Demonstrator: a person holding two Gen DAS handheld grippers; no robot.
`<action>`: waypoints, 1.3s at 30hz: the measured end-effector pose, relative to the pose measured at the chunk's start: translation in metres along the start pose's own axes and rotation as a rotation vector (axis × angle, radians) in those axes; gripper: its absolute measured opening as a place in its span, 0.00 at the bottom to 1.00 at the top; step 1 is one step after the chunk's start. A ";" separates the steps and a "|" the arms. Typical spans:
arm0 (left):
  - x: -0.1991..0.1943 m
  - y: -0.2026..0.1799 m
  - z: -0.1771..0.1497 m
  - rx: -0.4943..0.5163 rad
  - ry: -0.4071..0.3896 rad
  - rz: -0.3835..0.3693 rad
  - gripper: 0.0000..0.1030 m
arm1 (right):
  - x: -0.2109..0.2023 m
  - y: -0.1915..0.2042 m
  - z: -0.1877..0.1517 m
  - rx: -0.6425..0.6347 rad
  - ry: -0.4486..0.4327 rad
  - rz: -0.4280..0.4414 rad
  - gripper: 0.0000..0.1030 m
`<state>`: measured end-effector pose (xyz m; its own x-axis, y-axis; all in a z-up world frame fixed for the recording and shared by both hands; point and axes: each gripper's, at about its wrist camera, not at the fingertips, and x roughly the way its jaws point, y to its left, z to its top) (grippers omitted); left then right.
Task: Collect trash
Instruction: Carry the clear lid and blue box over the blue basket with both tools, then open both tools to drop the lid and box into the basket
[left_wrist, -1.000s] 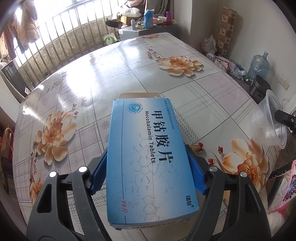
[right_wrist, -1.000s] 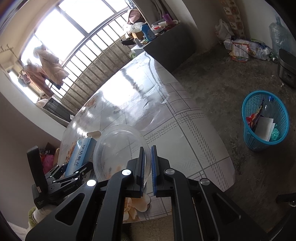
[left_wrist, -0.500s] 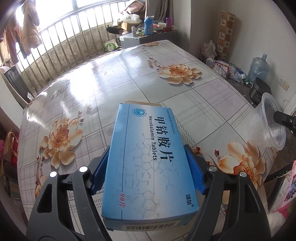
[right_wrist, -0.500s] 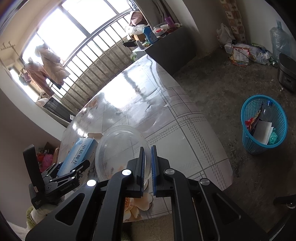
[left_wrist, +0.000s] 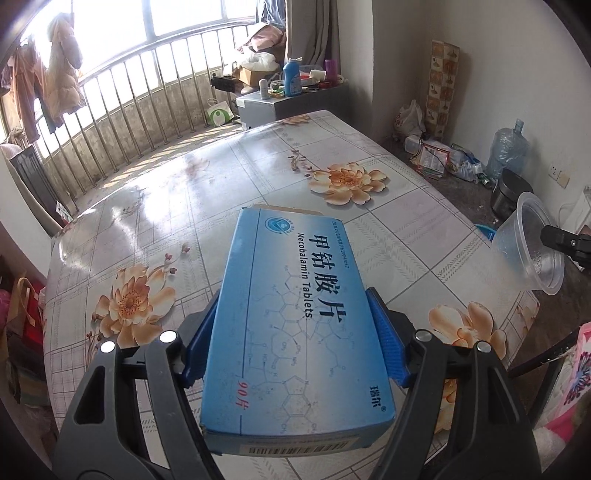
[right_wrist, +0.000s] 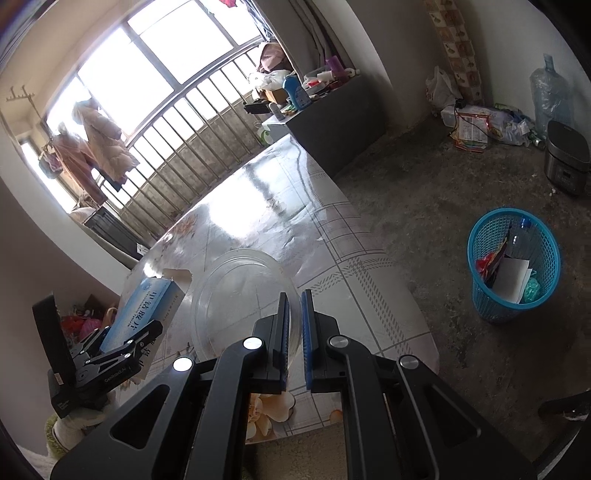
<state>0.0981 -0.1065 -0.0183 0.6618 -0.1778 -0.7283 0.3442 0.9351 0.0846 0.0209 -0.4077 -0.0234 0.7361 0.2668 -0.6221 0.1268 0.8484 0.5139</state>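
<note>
My left jaws (left_wrist: 295, 347) are clamped wide across a blue medicine box (left_wrist: 299, 314), the blue pads pressing its two long sides. The box is lifted clear above the surface (left_wrist: 207, 192), which wears a glossy cloth printed with orange flowers and grey squares. Its top reads "Mecobalamin Tablets" beside large dark Chinese characters, with a round blue logo at the far end, a red "90" followed by a Chinese character near me, and a small brand mark at the near right corner. A barcode strip runs along the near end face; its digits are too small to read. The flap at the far end of the box stands open.

My right jaws (right_wrist: 294, 332) are closed almost fully on the rim of a clear plastic bowl (right_wrist: 240, 295), the thin wall pinched between the two pads. The bowl hangs in the air over the near right edge of the surface, its mouth tilted toward me. From the left side it shows at the far right, off the edge of the surface, mouth turned to the right.

A blue mesh bin (right_wrist: 513, 266) stands on the concrete floor to the right, well apart from the surface, already holding paper and wrappers. In the right view my left tool carries small white lettering I cannot make out.
</note>
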 end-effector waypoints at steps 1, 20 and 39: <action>-0.003 -0.003 0.005 0.011 -0.014 -0.009 0.68 | -0.006 -0.003 0.003 0.006 -0.018 -0.009 0.07; 0.074 -0.260 0.161 0.368 0.024 -0.498 0.68 | -0.088 -0.187 0.037 0.388 -0.316 -0.383 0.07; 0.314 -0.439 0.119 0.358 0.430 -0.526 0.74 | 0.101 -0.414 -0.004 0.811 -0.044 -0.535 0.34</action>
<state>0.2340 -0.6096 -0.2026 0.0587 -0.3681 -0.9279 0.7855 0.5907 -0.1847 0.0400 -0.7299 -0.3018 0.4703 -0.0939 -0.8775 0.8593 0.2753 0.4311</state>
